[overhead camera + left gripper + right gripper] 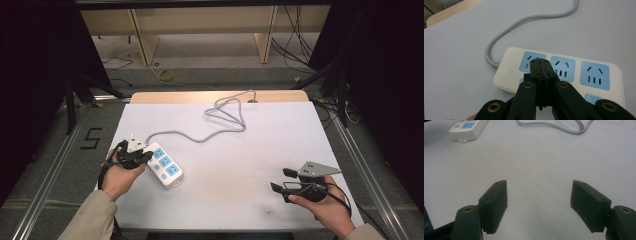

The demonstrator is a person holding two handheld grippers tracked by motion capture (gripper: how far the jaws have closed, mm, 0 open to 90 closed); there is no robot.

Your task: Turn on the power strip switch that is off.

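Pale grey covering spreads over the desk (235,165), with a strip of bare wood along its far edge and dark floor, cables and wooden furniture legs beyond it. At the left of the high view, a person's left hand (119,176) comes in from the bottom edge in a tan sleeve and holds the left gripper (148,156), which points toward the near-left part of the desk. Its jaws are pressed fully together with nothing between them, and in the left gripper view the closed tips sit right over the first blue socket of a white power strip (511,66), at the end where the cord enters; whether they touch it cannot be told. The power strip lies flat and slanted on the desk, with three blue sockets in a row and small blue switches beside them. Its grey cord (200,136) runs away from the strip toward the middle of the far edge, looping once before it passes off the desk. Well apart, at the right, the person's right hand (327,209) holds the right gripper (282,180) low over bare desk near the front edge. Its jaws stand wide open and hold nothing, pointing across toward the power strip.
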